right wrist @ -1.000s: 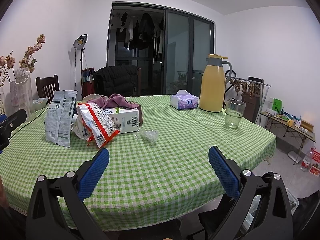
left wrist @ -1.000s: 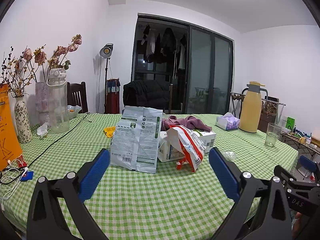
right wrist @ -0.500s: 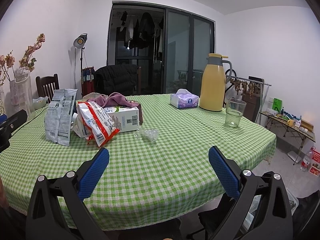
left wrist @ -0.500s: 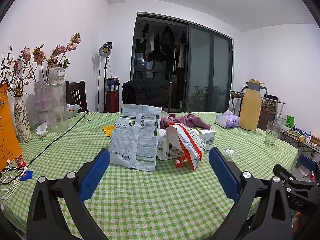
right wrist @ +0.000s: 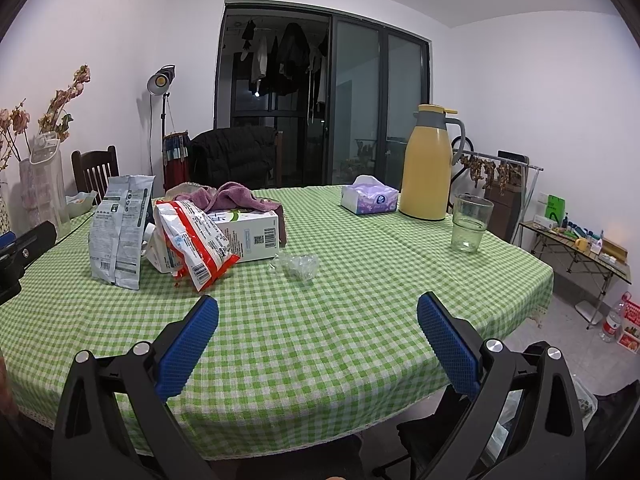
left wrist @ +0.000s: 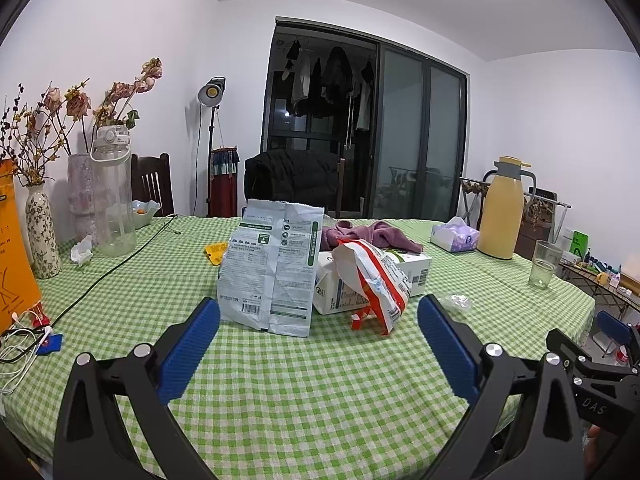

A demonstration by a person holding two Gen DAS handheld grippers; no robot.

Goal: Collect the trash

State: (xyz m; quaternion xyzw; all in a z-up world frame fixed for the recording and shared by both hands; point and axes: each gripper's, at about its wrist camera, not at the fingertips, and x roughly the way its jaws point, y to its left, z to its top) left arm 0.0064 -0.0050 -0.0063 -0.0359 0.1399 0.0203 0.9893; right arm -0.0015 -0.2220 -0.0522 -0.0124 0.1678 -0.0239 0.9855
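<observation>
Left gripper (left wrist: 318,316): jaws spread wide, empty, above the checked tablecloth (left wrist: 320,392).
Right gripper (right wrist: 318,316): spread, empty.
Trash: grey-white bag (left wrist: 272,270) directly ahead of the left gripper; red-and-white wrapper (left wrist: 374,280) ahead-right; crumpled clear plastic (right wrist: 296,265) ahead of the right gripper.
Risk: the limp upright bag may topple or slip if pinched at one edge.

carton (left wrist: 404,270): front hidden behind red wrapper (left wrist: 376,276) | orange bag (left wrist: 12,248): cut by left edge, far left of carton | bags' print: too small to read
</observation>
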